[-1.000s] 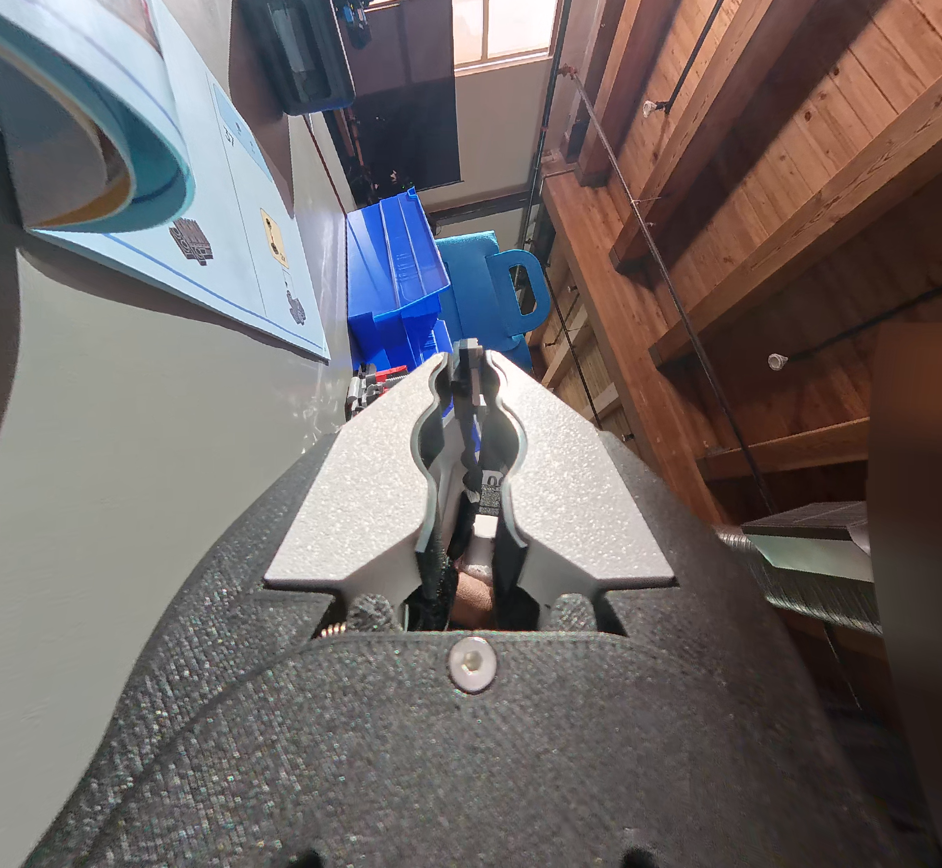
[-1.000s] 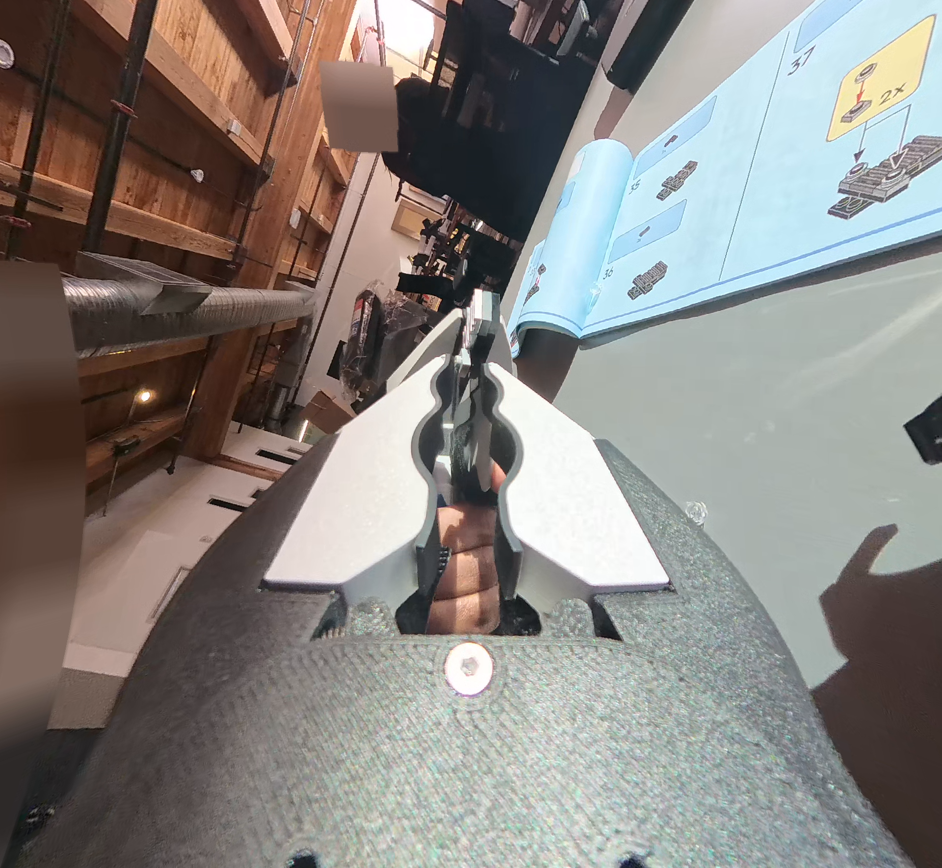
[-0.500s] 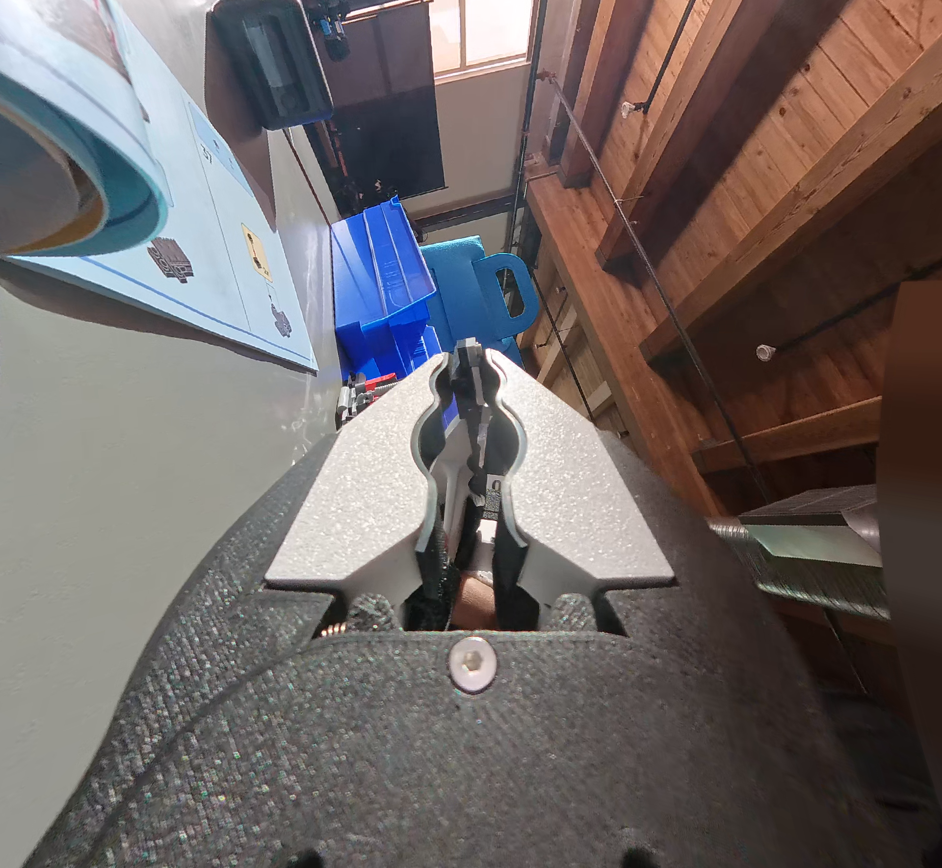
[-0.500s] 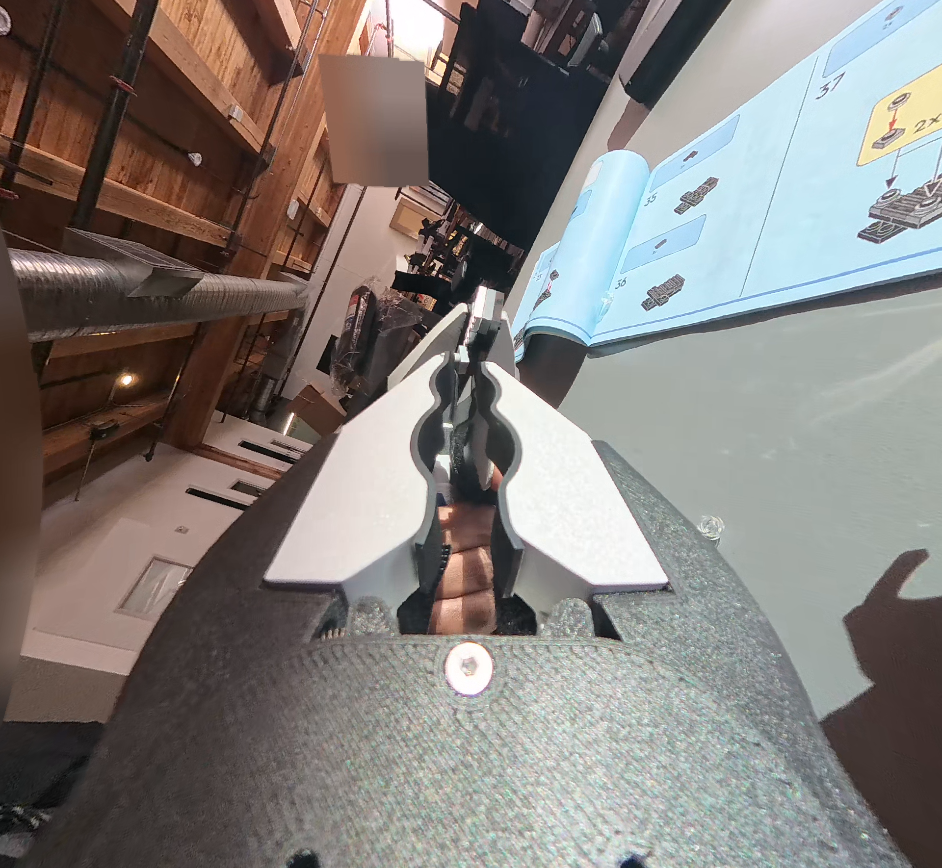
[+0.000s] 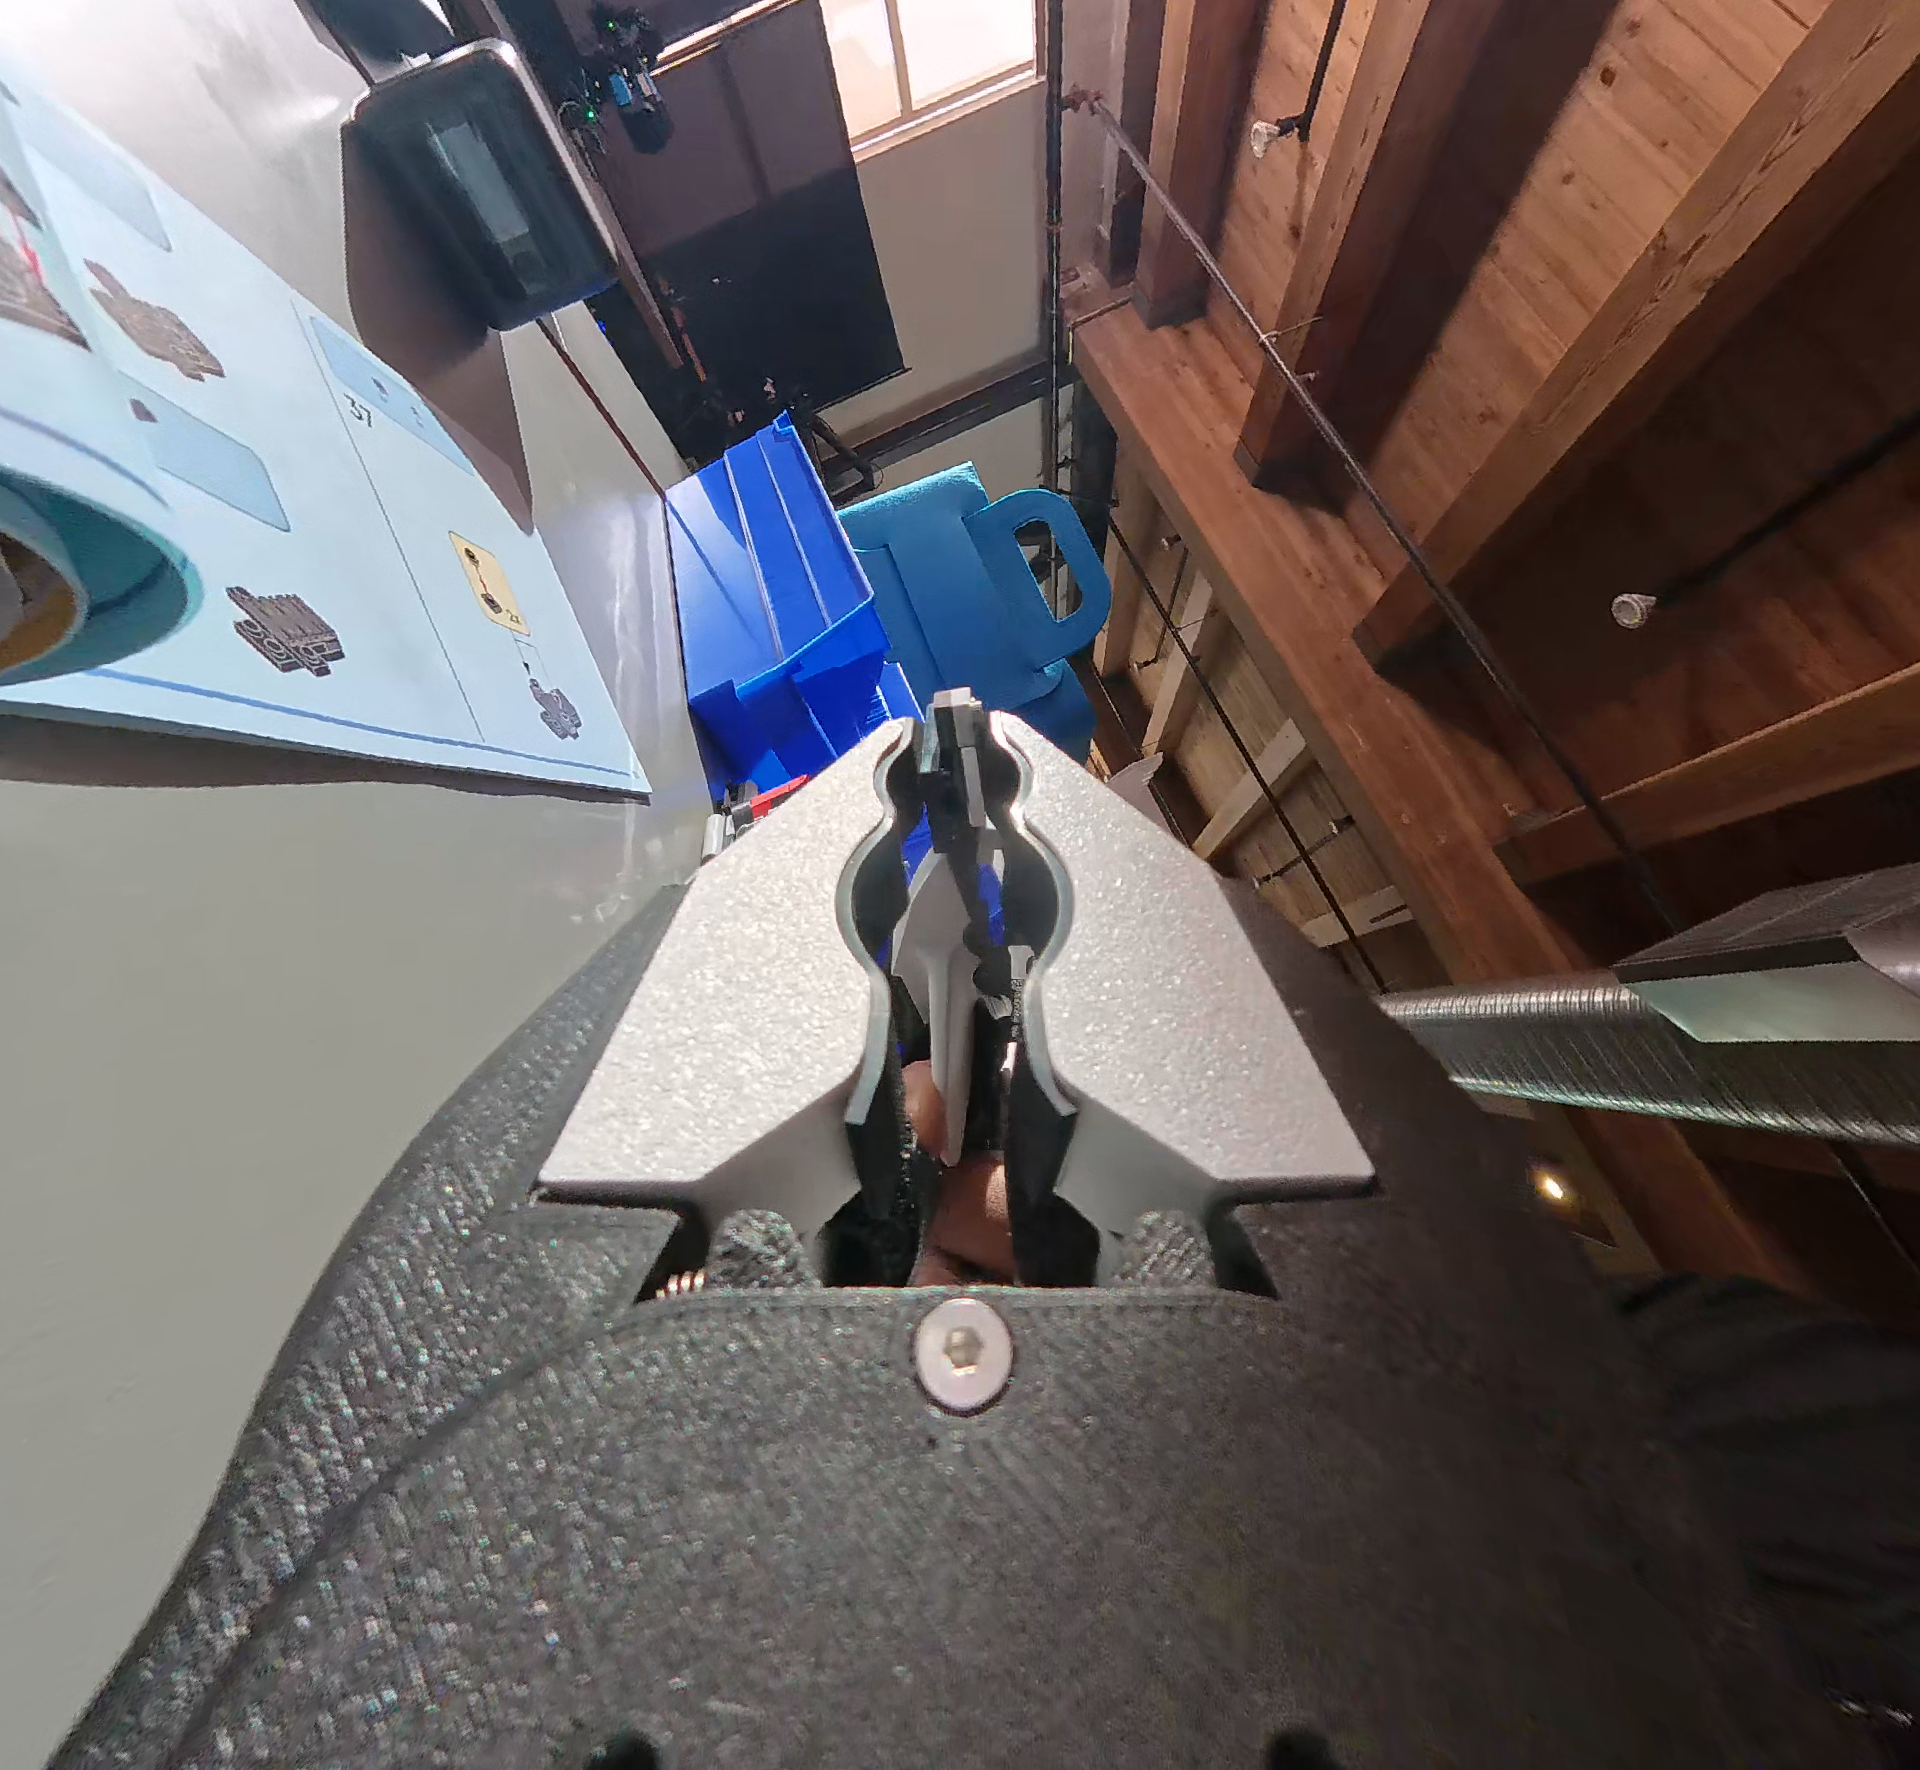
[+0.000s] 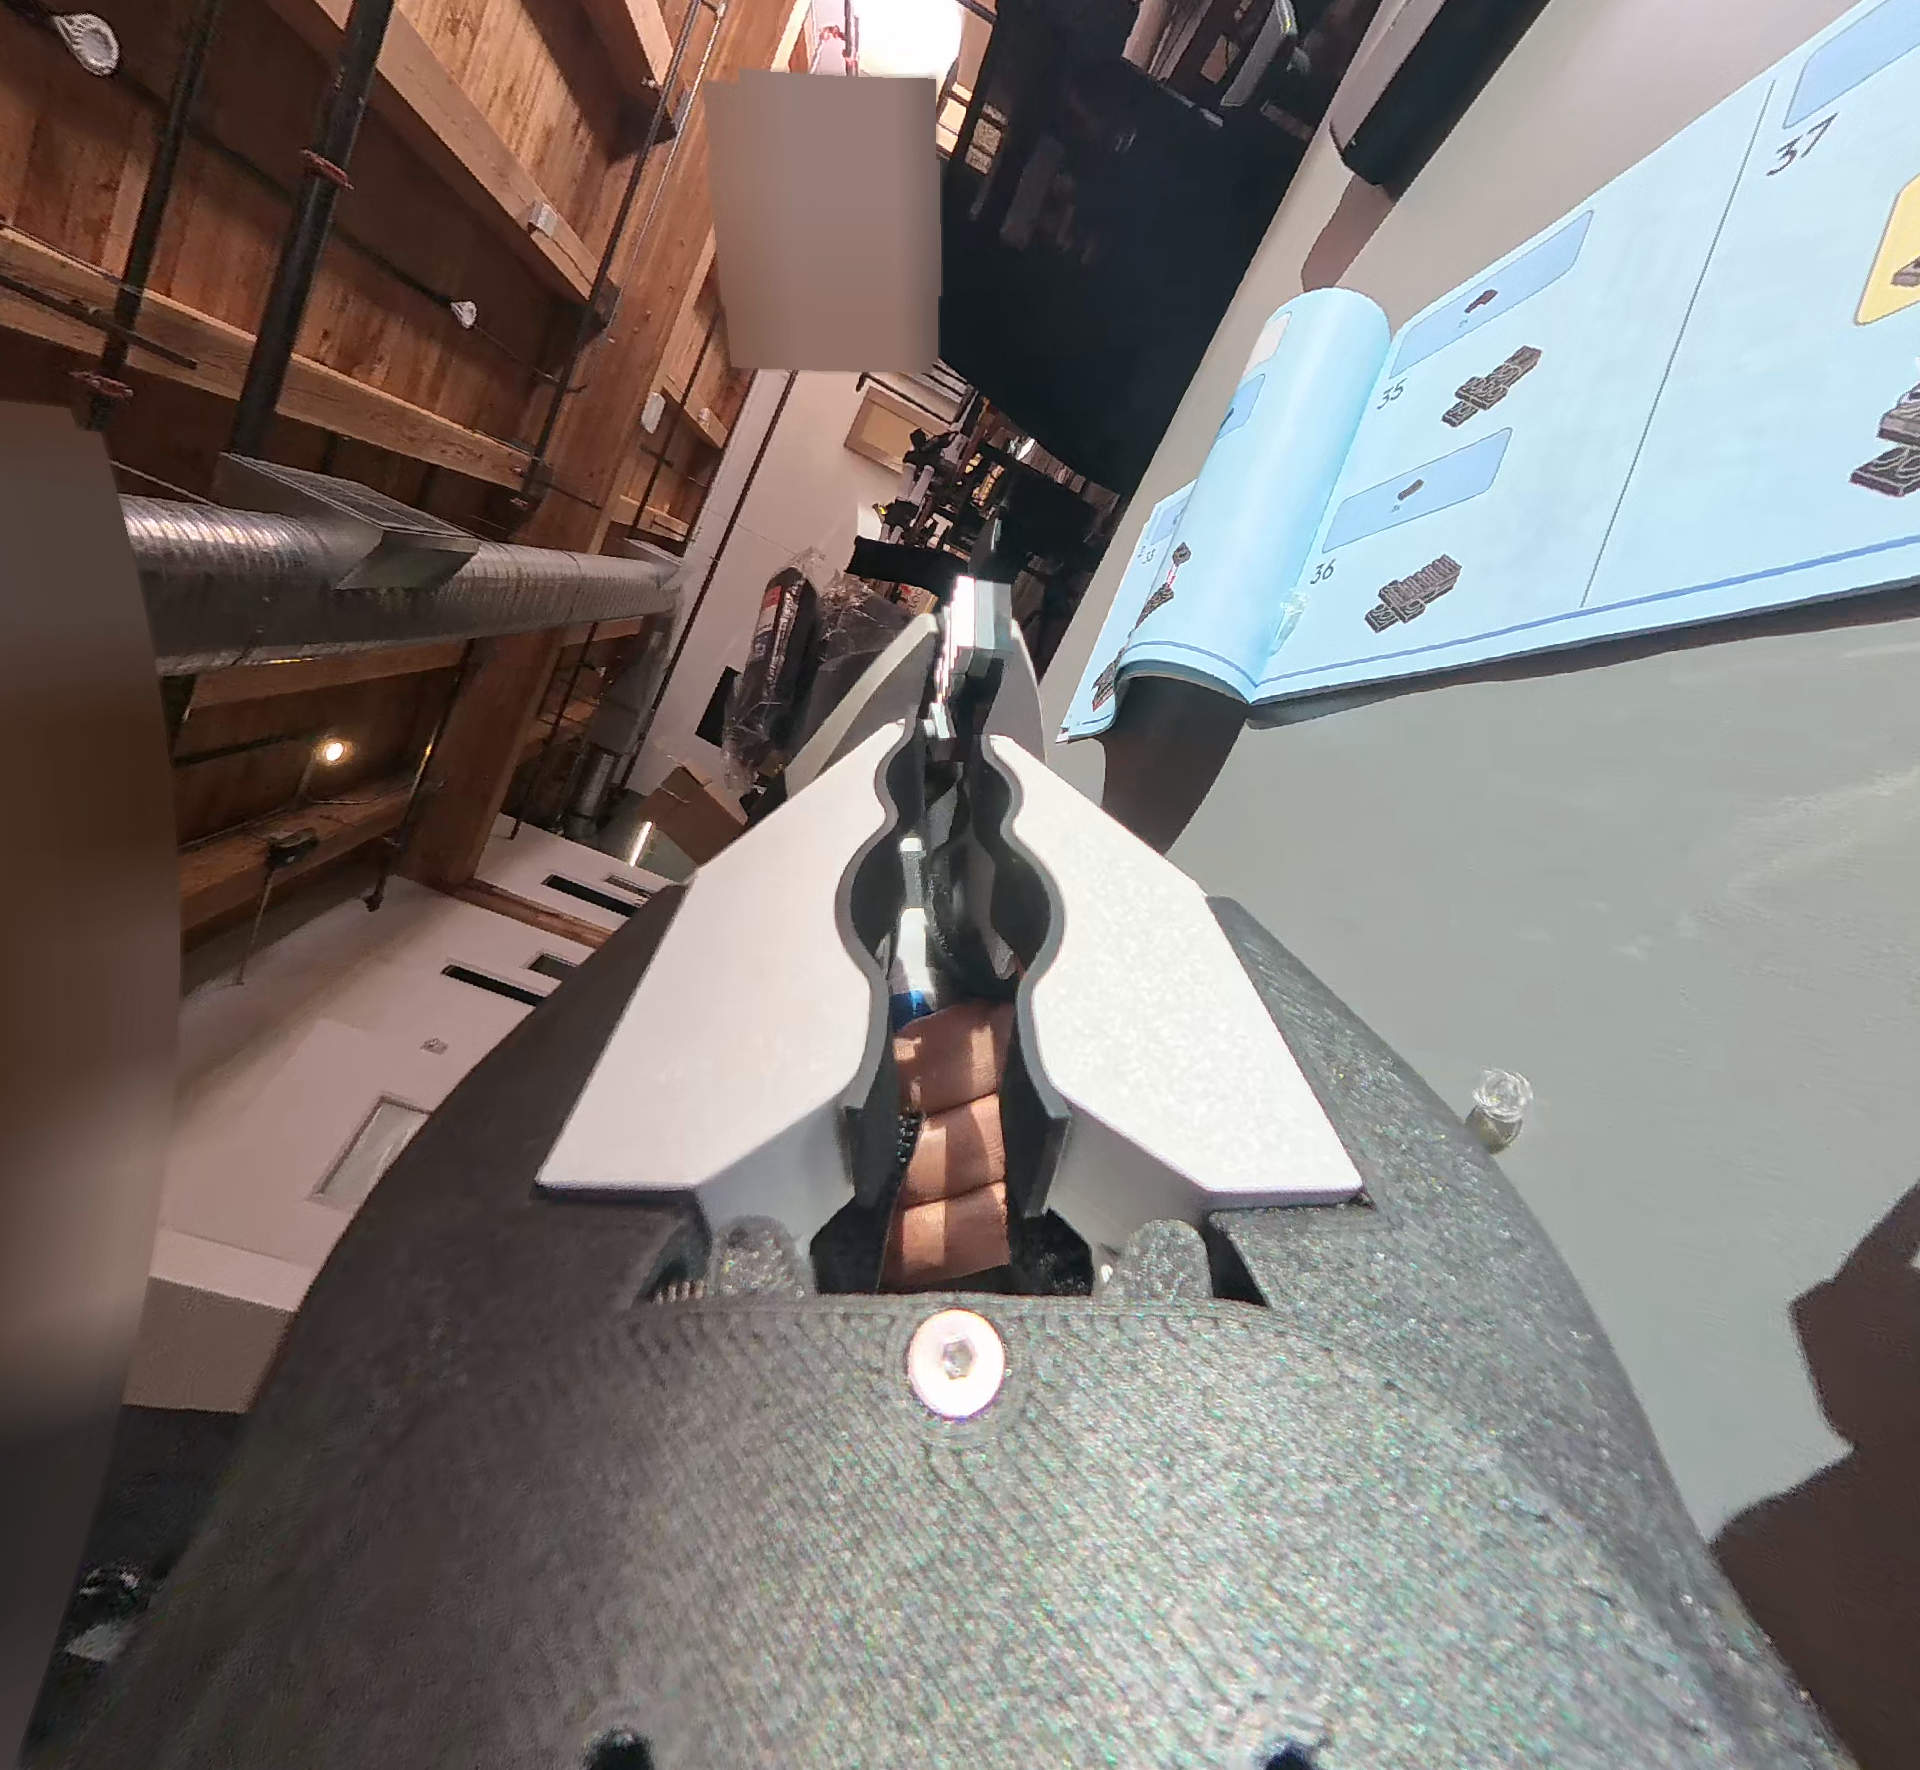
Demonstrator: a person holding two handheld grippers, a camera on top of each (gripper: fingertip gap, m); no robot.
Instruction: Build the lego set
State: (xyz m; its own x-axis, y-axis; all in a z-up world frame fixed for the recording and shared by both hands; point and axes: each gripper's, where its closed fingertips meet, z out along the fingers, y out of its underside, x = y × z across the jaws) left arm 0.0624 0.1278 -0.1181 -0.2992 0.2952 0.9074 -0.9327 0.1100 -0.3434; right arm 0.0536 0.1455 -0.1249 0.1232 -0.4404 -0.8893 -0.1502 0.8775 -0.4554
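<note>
Left wrist view: the left gripper (image 5: 951,733) is rolled on its side, so the pale counter (image 5: 260,993) runs up the left edge. Its fingers are together, clamped on a small grey and black lego assembly (image 5: 954,728) whose tip pokes out beyond them. The open instruction booklet (image 5: 343,577) lies on the counter. Behind the tips stands a blue bin (image 5: 774,598), and a few loose pieces (image 5: 753,801), one red, lie at its foot.

Right wrist view: the right gripper (image 6: 961,681) is tilted the opposite way, with the counter (image 6: 1558,889) on the right. Its fingers are closed on a light grey lego piece (image 6: 977,624) that stands out past the tips; whether this touches the part the other gripper holds cannot be told from here. The booklet (image 6: 1558,473) lies open beyond it, and a tiny clear piece (image 6: 1501,1097) sits on the counter beside the gripper body.

The step in hand looks like joining the two held parts in the air. To do it well, I judge that both grips should stay firm, the studs should be squared to each other before pressing, and the push should run straight along the stud axis so neither part twists or slips out. Checking the orientation against the open page first would avoid a misfit.
</note>
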